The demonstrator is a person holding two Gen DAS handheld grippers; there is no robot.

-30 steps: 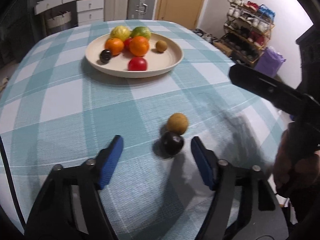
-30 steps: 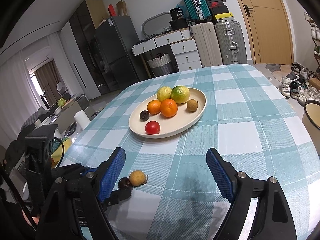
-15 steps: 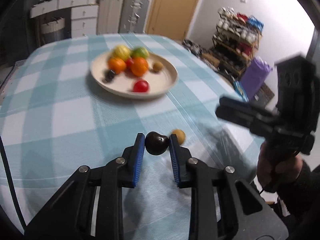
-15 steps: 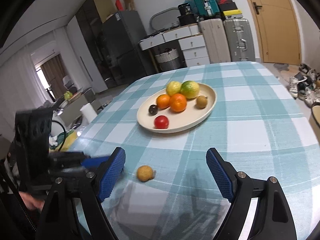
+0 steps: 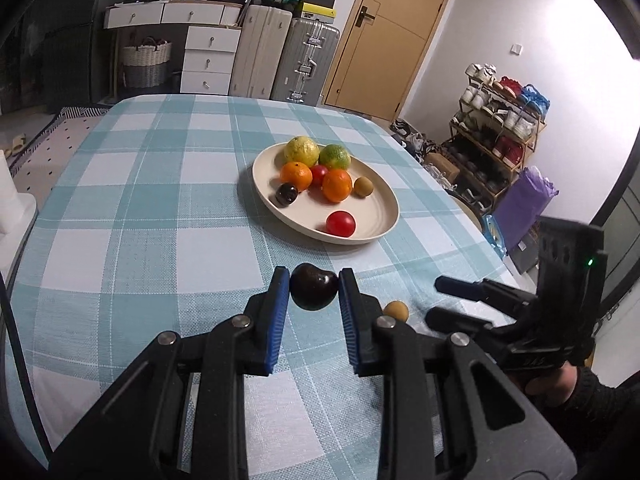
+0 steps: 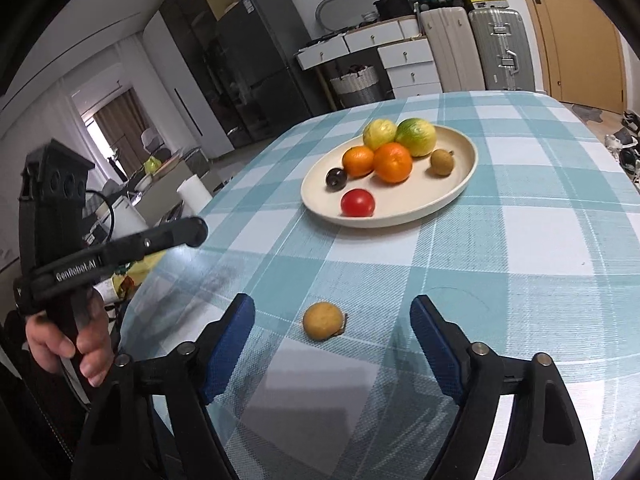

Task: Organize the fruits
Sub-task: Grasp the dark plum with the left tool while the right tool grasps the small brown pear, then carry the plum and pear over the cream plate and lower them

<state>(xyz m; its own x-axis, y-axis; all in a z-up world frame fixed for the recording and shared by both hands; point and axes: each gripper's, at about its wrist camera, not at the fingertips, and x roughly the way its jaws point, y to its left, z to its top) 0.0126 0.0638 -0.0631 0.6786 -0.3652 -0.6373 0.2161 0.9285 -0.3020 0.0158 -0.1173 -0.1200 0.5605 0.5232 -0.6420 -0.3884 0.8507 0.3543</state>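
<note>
My left gripper [image 5: 314, 273] is shut on a dark plum [image 5: 314, 290], held clear of the checked tablecloth in front of the cream plate [image 5: 384, 226]. The plate [image 6: 460, 184] carries oranges, green-yellow citrus, a red tomato [image 6: 357, 202], another dark plum and a small brown fruit. A small yellow-brown fruit [image 6: 323, 320] lies on the cloth between the blue pads of my right gripper [image 6: 332, 305], whose jaws are closing without touching it. In the left wrist view this fruit [image 5: 396, 311] sits just left of the right gripper [image 5: 438, 298].
The table's right edge [image 5: 472, 216] drops to a shoe rack [image 5: 500, 120] and a purple bag [image 5: 524, 200]. Suitcases [image 5: 304, 60] and a chest of drawers [image 5: 204, 56] stand behind the table. A hand [image 6: 68, 348] holds the left gripper's handle at the left.
My left gripper shut on the dark plum, lifted it off the cloth and carried it up toward the plate. My right gripper came in around the yellow-brown fruit and its jaws narrowed slightly.
</note>
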